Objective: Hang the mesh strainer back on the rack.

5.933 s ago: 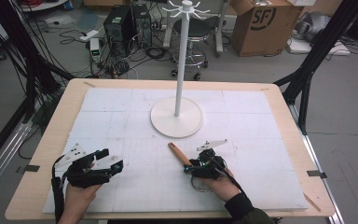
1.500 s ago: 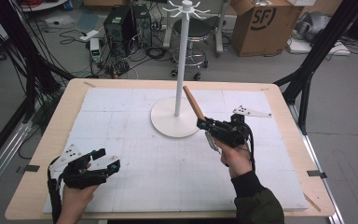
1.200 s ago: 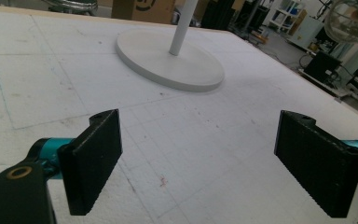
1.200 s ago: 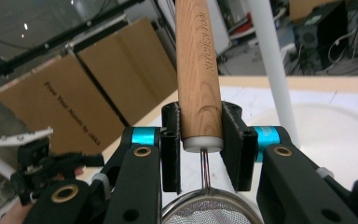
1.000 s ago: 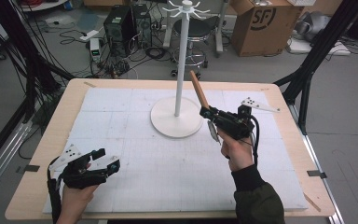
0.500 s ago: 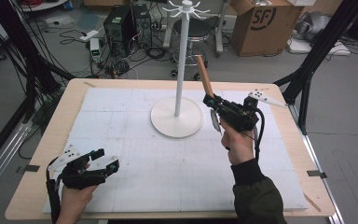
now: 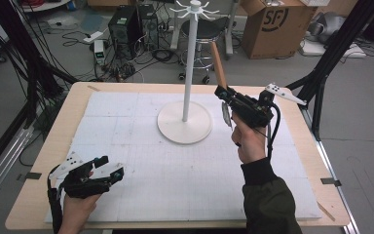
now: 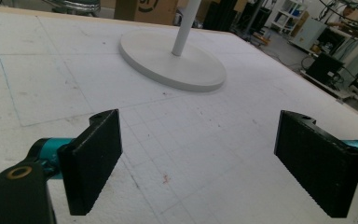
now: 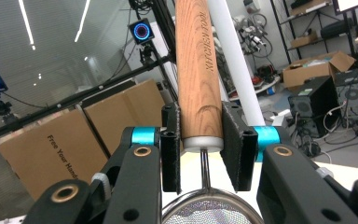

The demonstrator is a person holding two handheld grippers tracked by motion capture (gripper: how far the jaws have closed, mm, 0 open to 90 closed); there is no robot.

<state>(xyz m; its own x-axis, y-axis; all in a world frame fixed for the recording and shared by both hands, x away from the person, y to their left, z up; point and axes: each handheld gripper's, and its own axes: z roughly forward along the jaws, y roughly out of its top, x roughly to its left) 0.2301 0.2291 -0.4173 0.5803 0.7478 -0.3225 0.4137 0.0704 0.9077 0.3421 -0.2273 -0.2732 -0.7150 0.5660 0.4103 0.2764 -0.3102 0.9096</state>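
Right hand-held gripper (image 7: 222, 94): jaws partly closed, clamped on the wooden handle (image 9: 196, 70) of a small mesh strainer (image 7: 225, 115). Handle points up and away from the gripper; mesh bowl hangs on the near side, below the jaws. Strainer held in the air, right of the white stand (image 7: 185, 127), its handle near the stand's pole. Left hand-held gripper (image 7: 111, 167): jaws wide apart, nothing between them, low over the near-left tabletop (image 7: 141, 195), well apart from the strainer.

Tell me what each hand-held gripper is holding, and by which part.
The right hand-held gripper clamps a strainer by the lower end of its wooden handle, just above the mesh. The left hand-held gripper is open and holds nothing.
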